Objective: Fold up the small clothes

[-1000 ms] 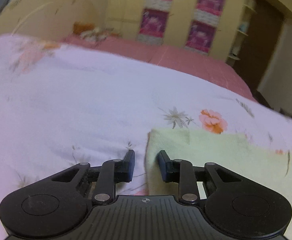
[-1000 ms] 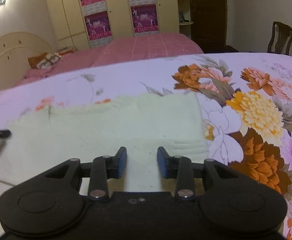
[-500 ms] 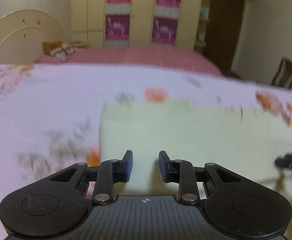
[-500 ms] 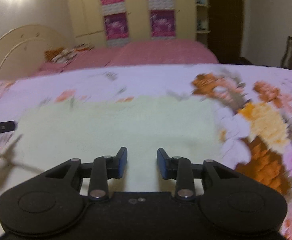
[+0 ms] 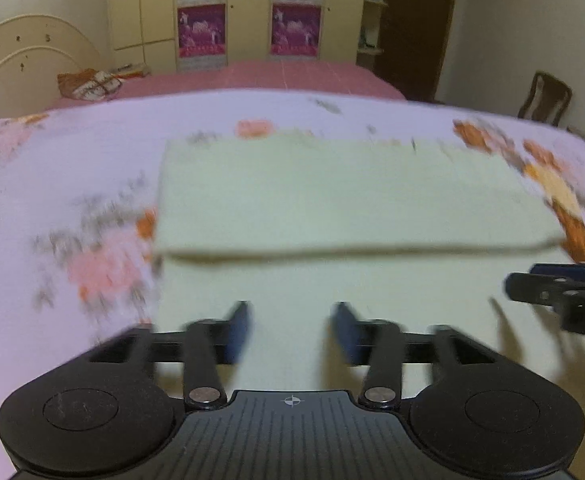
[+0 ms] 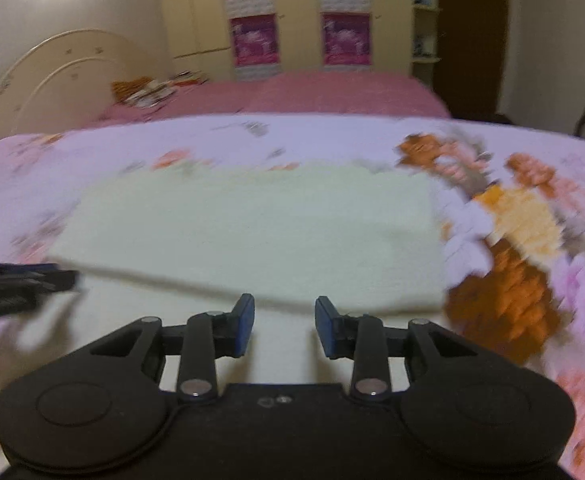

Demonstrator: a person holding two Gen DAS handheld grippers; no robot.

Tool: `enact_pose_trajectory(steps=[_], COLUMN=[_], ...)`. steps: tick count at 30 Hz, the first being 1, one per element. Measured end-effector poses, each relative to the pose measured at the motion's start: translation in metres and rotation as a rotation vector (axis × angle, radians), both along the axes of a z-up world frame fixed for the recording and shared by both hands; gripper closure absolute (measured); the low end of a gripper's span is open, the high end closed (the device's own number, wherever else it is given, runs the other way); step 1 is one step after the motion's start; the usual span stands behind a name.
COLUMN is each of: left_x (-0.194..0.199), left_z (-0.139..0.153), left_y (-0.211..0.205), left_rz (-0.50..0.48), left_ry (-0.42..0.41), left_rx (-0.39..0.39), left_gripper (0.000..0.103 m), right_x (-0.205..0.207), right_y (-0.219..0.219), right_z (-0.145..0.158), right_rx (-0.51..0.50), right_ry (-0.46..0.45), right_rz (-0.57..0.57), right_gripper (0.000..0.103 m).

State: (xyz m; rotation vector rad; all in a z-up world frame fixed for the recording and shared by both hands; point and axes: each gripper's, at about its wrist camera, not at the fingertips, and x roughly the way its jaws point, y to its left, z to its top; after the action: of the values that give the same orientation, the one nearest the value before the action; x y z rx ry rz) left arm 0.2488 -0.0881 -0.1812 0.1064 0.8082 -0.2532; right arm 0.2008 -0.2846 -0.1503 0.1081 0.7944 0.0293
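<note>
Cloth (image 5: 332,208) pale, folded on floral bedspread (image 5: 72,168); left tool (image 5: 290,330), right tool (image 6: 283,326) spread, empty; pink bed (image 6: 312,92) behind.

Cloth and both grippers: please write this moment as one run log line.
left gripper: open, empty, over cloth | right gripper: open, empty, over cloth | cloth: pale green, one fold, flat on bedspread

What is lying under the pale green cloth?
The pale green cloth lies on a floral bedspread. Its own lower layer shows below the fold; anything between is hidden.
</note>
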Motion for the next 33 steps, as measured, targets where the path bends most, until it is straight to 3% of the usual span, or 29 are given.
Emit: enact_pose_trajectory(steps=[6, 11, 20, 27, 33], left_x=[-0.016, -0.016, -0.026, -0.060, -0.083], left_z=[-0.005, -0.005, 0.005, 0.018, 0.009], left_y=[0.013, 0.025, 0.019, -0.003, -0.019], left_rz=[0.036, 0.080, 0.136, 0.092, 0.075], left_ry=[-0.009, 0.017, 0.044, 0.033, 0.059], left_rx=[0.022, 0.022, 0.035, 0.029, 0.059], left_gripper=[0.028, 0.027, 0.026, 0.026, 0.026], right_x=[-0.017, -0.030, -0.049, -0.071, -0.085], right_y=[0.008, -0.018, -0.028, -0.007, 0.015], right_z=[-0.023, -0.021, -0.016, 0.003, -0.003], right_rx=[-0.077, -0.062, -0.036, 0.042, 0.059], right_ry=[0.034, 0.056, 0.071, 0.029, 0.047], right_rz=[0.018, -0.059, -0.072, 0.016, 0.100], right_gripper=[0.070, 0.070, 0.068, 0.064, 0.063])
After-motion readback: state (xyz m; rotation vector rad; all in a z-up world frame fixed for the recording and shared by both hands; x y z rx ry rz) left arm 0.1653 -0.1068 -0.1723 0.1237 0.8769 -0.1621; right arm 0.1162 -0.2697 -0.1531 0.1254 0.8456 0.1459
